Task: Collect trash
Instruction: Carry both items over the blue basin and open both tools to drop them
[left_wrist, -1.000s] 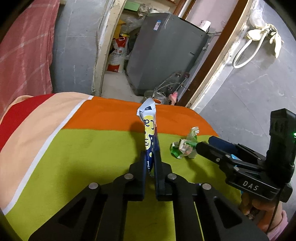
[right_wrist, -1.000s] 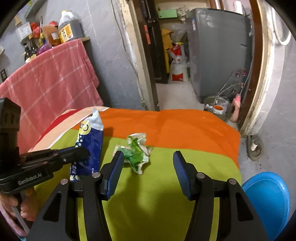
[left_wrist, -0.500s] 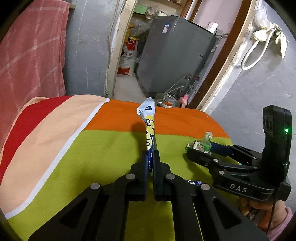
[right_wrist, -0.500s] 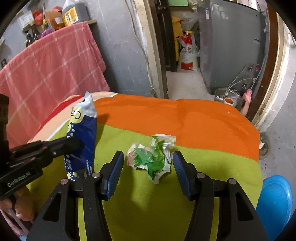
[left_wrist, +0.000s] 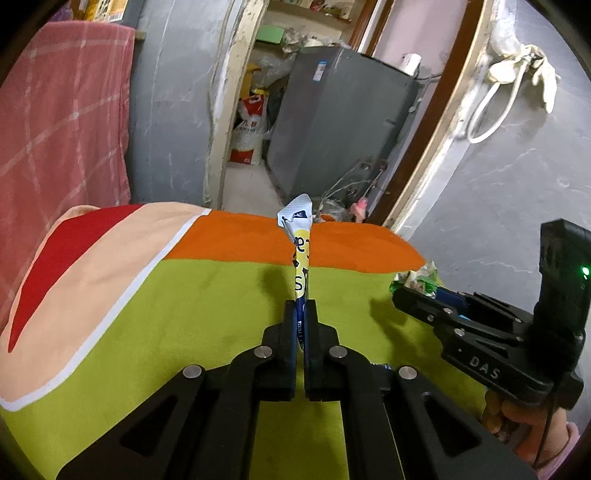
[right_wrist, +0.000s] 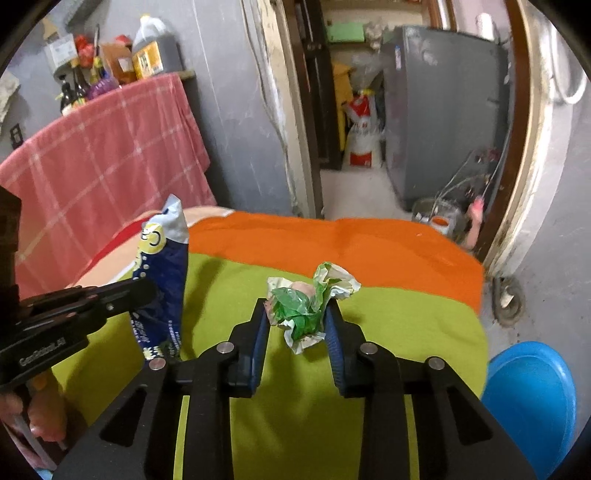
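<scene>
**Both tongs on trash over the striped cloth**

Far left: pink checked cloth (right_wrist: 107, 147) draped over a stand, bottles (right_wrist: 110, 62) on top of it.

Left tongs (left_wrist: 300, 314): pressed together, pinching the blue snack bag (left_wrist: 300, 251) near its lower end. Bag stands upright, edge-on in the left wrist view, clear of the cloth below. From the right wrist view the bag (right_wrist: 162, 273) shows its broad blue face with yellow print, on the left of the scene.

Underneath: a surface covered in a striped cloth (left_wrist: 184, 314), green nearest, orange band beyond, peach and red to the left.

Right tongs (right_wrist: 297, 317): narrowly spread, one finger on each side of the crumpled green-and-white wrapper (right_wrist: 310, 299). Fingers touch or almost touch the wrapper; cannot tell whether it is gripped, or whether it is resting on the green cloth.

Far centre: doorway, grey appliance (right_wrist: 443, 110) beyond it.

Near right, below the cloth's edge: blue basin (right_wrist: 532, 398) on the floor.
</scene>
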